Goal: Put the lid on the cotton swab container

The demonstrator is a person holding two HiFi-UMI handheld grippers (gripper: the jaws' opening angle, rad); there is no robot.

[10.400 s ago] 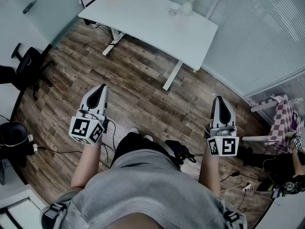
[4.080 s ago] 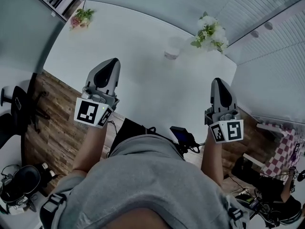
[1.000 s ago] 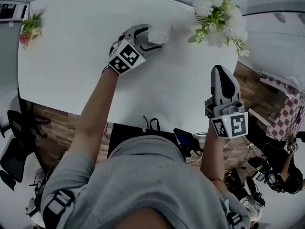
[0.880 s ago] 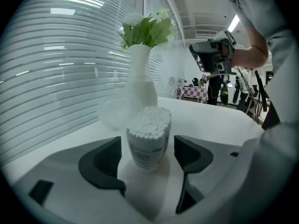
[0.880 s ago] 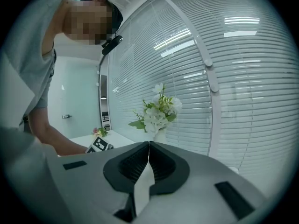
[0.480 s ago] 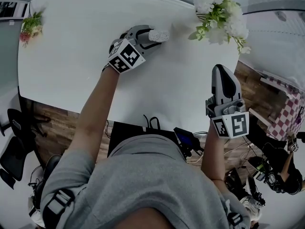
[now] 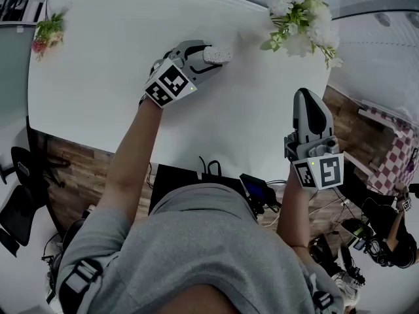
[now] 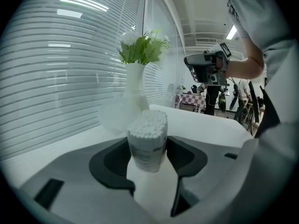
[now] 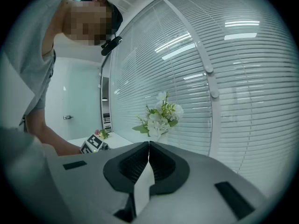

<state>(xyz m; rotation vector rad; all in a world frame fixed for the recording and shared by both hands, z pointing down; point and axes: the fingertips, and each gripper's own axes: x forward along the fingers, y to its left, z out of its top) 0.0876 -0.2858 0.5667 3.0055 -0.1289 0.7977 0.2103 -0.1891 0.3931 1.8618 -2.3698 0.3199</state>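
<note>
The cotton swab container (image 8: 148,143), a clear tub packed with white swabs and without a lid, stands between the jaws of my left gripper (image 8: 148,157). Both pads touch its sides and the jaws are still closing. In the head view the left gripper (image 7: 208,52) reaches over the far middle of the white table (image 7: 98,90) with the container (image 7: 218,55) at its tips. A translucent round piece (image 8: 113,117), possibly the lid, lies just behind the container by the vase. My right gripper (image 7: 308,106) hovers shut and empty over the table's near right edge; in its own view the right gripper (image 9: 148,146) shows its jaws meeting.
A white vase of white flowers (image 7: 301,12) stands at the table's far right, close behind the container; the vase (image 8: 134,90) and the flowers (image 9: 161,118) show in both gripper views. A small flower pot (image 7: 47,33) sits at the far left corner. Window blinds run behind the table.
The left jaws have drawn in from wide open onto the container's sides, and the hand has shifted slightly nearer. The right gripper has hardly moved.
</note>
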